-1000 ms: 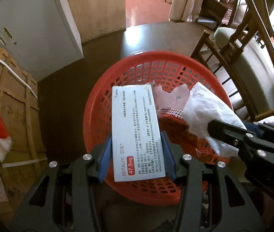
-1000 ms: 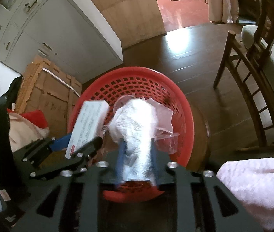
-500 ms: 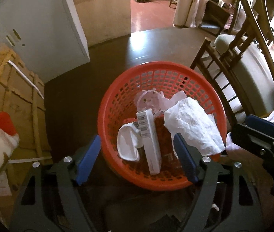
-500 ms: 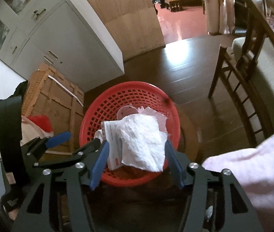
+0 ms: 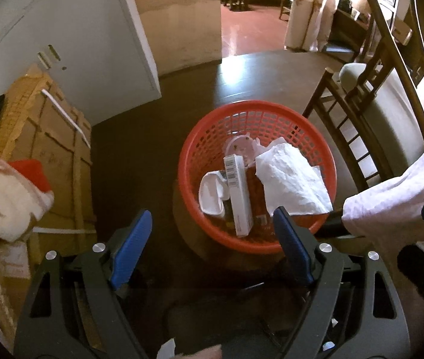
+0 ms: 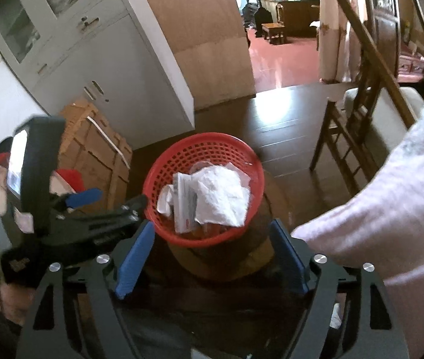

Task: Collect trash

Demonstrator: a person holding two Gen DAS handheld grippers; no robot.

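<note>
In the red basket (image 5: pixel 200 149) now: medicine box (image 5: pixel 239 194) and tissue (image 5: pixel 289 179), both released; our left gripper (image 5: pixel 212 251) and right gripper (image 6: pixel 212 260) spread empty, pulled back.

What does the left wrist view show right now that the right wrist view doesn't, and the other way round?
Only the left wrist view shows the left gripper head-on, open and empty, and the barcode end of the box.

Only the right wrist view shows the right gripper head-on, also open and empty, the glass-doored top of the cabinet, and the left gripper from the side.

Both show the red basket holding the box, the crumpled tissue and other scraps, with the cardboard carton to its left and the chair to its right.
</note>
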